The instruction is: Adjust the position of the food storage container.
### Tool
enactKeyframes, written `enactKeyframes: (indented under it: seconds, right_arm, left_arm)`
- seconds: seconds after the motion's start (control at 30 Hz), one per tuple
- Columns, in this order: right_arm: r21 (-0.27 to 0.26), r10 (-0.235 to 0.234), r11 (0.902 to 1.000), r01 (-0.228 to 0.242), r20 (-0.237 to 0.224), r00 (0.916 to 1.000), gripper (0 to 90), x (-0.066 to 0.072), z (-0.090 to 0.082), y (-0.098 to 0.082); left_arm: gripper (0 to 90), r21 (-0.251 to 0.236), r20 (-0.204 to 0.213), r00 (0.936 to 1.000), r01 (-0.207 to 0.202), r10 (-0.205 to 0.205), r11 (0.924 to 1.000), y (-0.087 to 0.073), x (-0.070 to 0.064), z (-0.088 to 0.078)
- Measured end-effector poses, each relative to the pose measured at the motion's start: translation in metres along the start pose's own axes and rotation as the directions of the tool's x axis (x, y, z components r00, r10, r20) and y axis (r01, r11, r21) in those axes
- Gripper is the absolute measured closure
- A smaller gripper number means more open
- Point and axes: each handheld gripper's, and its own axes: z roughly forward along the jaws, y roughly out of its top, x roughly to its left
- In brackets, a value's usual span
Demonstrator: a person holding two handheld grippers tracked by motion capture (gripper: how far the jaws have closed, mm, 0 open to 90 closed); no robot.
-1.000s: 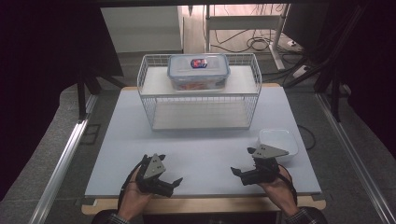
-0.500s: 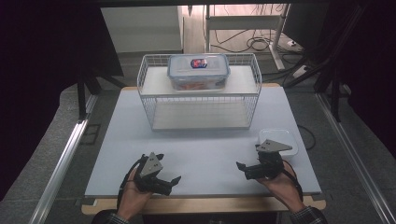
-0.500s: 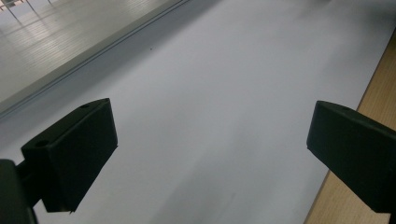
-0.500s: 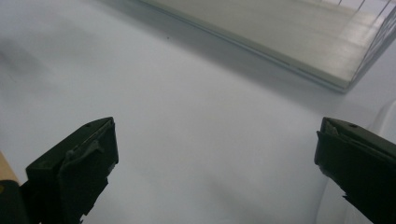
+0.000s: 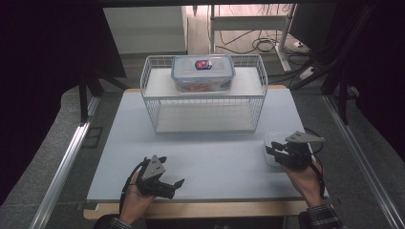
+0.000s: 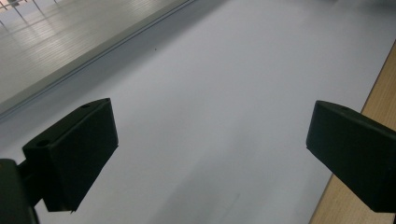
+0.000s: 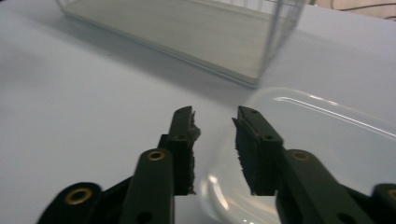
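Note:
A shallow clear-white container point(image 5: 273, 139) lies on the pale mat point(image 5: 215, 152) at the right. My right gripper point(image 5: 270, 154) reaches its near-left rim. In the right gripper view the container point(image 7: 327, 140) has its rim running between the tips of the right gripper point(image 7: 215, 116). The jaws have just been closing and stand narrow, with a gap still showing and the pads not pressed on the rim. My left gripper point(image 5: 171, 171) rests near the front edge at the left. Its jaws are wide open over bare mat point(image 6: 210, 93), nothing between them.
A white wire rack point(image 5: 205, 102) stands at the back middle of the mat, its lower shelf point(image 7: 187, 32) bare. On top of it sits a lidded clear box point(image 5: 203, 72) with orange contents. The wooden table edge point(image 6: 369, 84) runs along the front.
My right gripper has moved right and slightly away from me to the clear-white container, and its jaws have narrowed. The left gripper has stayed put.

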Motion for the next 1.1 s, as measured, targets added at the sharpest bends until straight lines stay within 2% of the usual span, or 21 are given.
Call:
enactKeyframes:
  seconds: [0.07, 0.1, 0.13, 0.2, 0.3, 0.43, 0.47, 0.53, 0.67, 0.83, 1.1]
  right_arm:
    - [0.0, 0.002, 1.0, -0.002, 0.017, 0.9998, 74.2, -0.005, -0.001, 0.0]
    - [0.002, 0.018, 0.9998, -0.018, 0.041, 0.999, 79.6, -0.014, -0.004, -0.001]
    - [0.002, 0.018, 0.9998, -0.018, 0.041, 0.999, 79.6, -0.014, -0.004, -0.001]
    - [0.003, 0.044, 0.999, -0.044, 0.08, 0.9959, 84.7, -0.029, -0.008, -0.002]
    - [-0.009, 0.068, 0.9977, -0.068, 0.112, 0.9914, 89.6, -0.041, -0.013, -0.003]
    - [-0.014, 0.081, 0.9967, -0.08, 0.176, 0.981, 89.9, -0.053, -0.019, -0.005]
    - [-0.014, 0.081, 0.9967, -0.08, 0.176, 0.981, 89.9, -0.053, -0.019, -0.005]
    - [-0.008, 0.1, 0.995, -0.1, 0.206, 0.9735, 89.9, -0.062, -0.021, -0.009]
    - [-0.003, 0.122, 0.9922, -0.124, 0.233, 0.9648, 89.9, -0.073, -0.023, -0.014]
    - [0.026, 0.115, 0.9916, -0.127, 0.266, 0.9571, 89.9, -0.082, -0.021, -0.02]
    - [0.056, 0.125, 0.9877, -0.146, 0.276, 0.953, 89.9, -0.088, -0.017, -0.025]
  left_arm:
    - [2.0, 0.0, 0.0, 1.0, -0.001, 0.001, 1.0, 0.0, 0.0, 0.0]
    - [2.0, -0.001, -0.001, 1.0, -0.003, 0.003, 1.0, 0.0, 0.0, 0.0]
    - [2.1, -0.001, -0.001, 1.0, -0.003, 0.003, 1.0, 0.0, 0.0, 0.0]
    - [2.1, 0.0, -0.003, 1.0, -0.004, 0.004, 1.0, 0.0, 0.0, 0.0]
    - [2.2, -0.001, -0.005, 1.0, -0.004, 0.004, 1.0, 0.0, 0.0, 0.0]
    - [2.3, 0.0, -0.007, 1.0, -0.004, 0.004, 1.0, 0.0, 0.001, 0.0]
    - [2.3, -0.003, -0.009, 0.9999, -0.004, 0.004, 1.0, 0.0, 0.0, 0.0]
    - [2.6, -0.016, -0.013, 0.9999, -0.007, 0.006, 0.9999, 0.0, 0.0, -0.001]
    - [2.7, -0.014, -0.015, 0.9999, -0.007, 0.007, 0.9999, 0.0, 0.0, -0.001]
    - [2.7, -0.01, -0.016, 0.9998, -0.011, 0.011, 0.9999, 0.0, 0.0, 0.0]
    - [3.0, -0.006, -0.014, 0.9998, -0.012, 0.011, 0.9999, -0.001, 0.0, 0.001]
